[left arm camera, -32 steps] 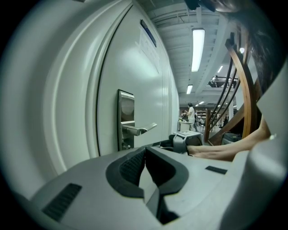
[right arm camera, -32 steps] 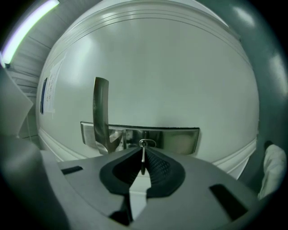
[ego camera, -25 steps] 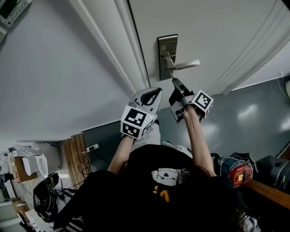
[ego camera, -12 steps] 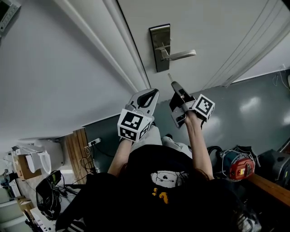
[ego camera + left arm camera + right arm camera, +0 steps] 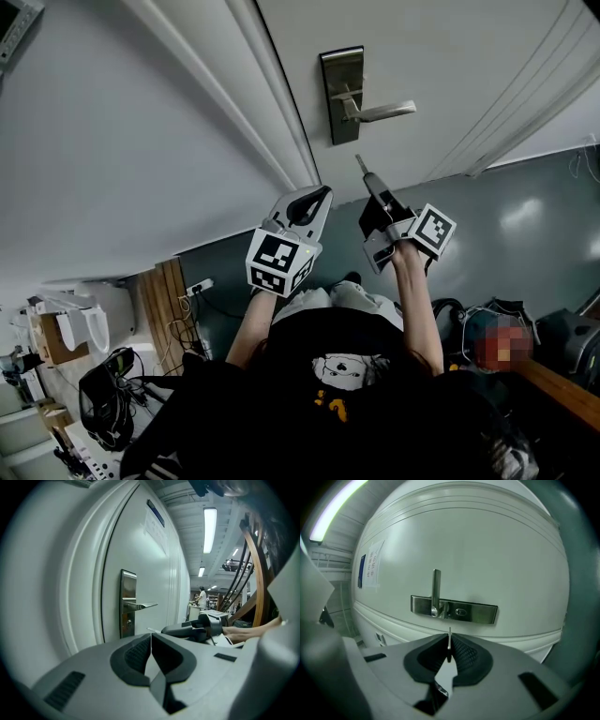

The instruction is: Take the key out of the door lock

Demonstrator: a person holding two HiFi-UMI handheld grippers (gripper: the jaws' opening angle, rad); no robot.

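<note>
Key (image 5: 360, 165) pinched in right tool (image 5: 370, 180), tip protruding, apart from lock plate (image 5: 341, 94).

Workshop-like hall: ceiling strip lights (image 5: 209, 529), tangled cables (image 5: 183, 342).

Bright, even light from ceiling strip lights (image 5: 209, 529), door (image 5: 441, 66) barely shadowed, soft glare on the floor (image 5: 521, 214). Both gripper views fisheye hard, dark blurry corners.
</note>
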